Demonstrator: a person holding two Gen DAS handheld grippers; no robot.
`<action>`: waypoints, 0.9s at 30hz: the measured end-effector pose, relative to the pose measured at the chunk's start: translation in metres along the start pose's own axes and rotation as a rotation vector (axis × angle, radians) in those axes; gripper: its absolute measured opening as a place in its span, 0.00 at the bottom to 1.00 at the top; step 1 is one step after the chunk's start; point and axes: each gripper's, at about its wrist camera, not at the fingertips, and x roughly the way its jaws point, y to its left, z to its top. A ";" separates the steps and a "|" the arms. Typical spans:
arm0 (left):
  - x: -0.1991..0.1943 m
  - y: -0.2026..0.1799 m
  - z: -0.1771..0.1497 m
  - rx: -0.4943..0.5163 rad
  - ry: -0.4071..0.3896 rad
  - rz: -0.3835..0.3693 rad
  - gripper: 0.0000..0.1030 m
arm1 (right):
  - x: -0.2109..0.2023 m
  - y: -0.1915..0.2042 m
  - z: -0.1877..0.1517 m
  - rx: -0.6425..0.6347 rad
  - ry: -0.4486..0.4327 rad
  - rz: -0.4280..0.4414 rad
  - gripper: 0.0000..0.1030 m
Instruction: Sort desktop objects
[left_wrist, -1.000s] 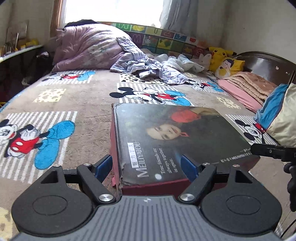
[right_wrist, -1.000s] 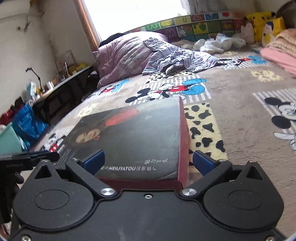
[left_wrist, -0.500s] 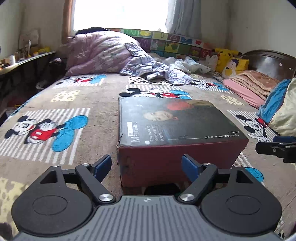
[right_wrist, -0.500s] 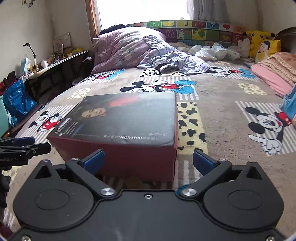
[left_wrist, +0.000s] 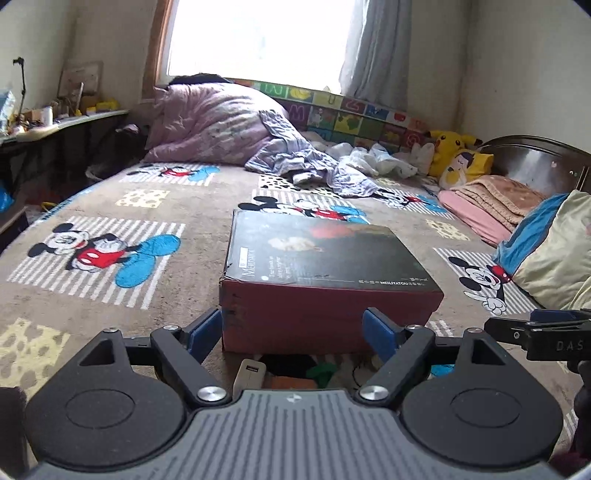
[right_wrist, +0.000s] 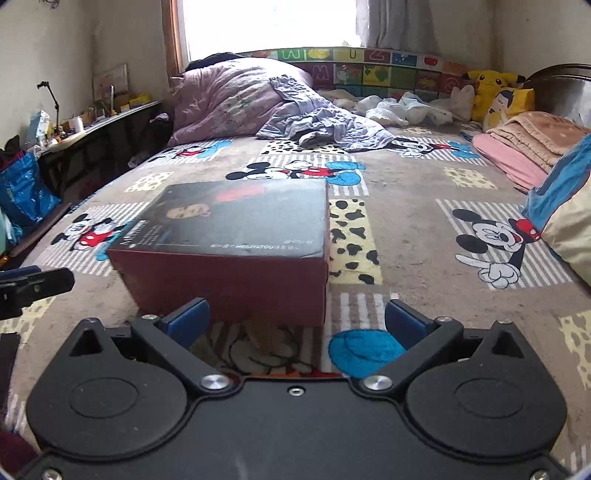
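A red cardboard box with a dark printed lid (left_wrist: 325, 273) lies closed on the Mickey Mouse bedspread (left_wrist: 110, 280); it also shows in the right wrist view (right_wrist: 236, 243). My left gripper (left_wrist: 295, 330) is open and empty just in front of the box. Small items lie on the bed under it: a beige charger-like block (left_wrist: 250, 373), something green (left_wrist: 325, 371) and something orange; they are partly hidden. My right gripper (right_wrist: 297, 317) is open and empty in front of the box's right corner.
A pink quilt (left_wrist: 210, 125) and crumpled clothes (left_wrist: 306, 162) lie at the far end. Folded blankets (left_wrist: 495, 199), pillows (left_wrist: 554, 258) and Pikachu toys (left_wrist: 458, 155) line the right side. A cluttered desk (right_wrist: 74, 133) stands left of the bed.
Both grippers have pulled back and away from the box, which now rests on the bed. The small items under the left gripper have come into view.
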 end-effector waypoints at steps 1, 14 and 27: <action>-0.004 -0.003 -0.001 0.003 -0.003 0.010 0.81 | -0.004 0.001 -0.001 0.007 -0.003 0.000 1.00; -0.062 -0.034 -0.028 0.071 -0.027 0.064 0.99 | -0.063 0.007 -0.035 0.041 0.012 0.052 1.00; -0.131 -0.056 -0.064 0.063 -0.043 0.043 0.99 | -0.125 0.017 -0.081 0.051 0.041 0.067 1.00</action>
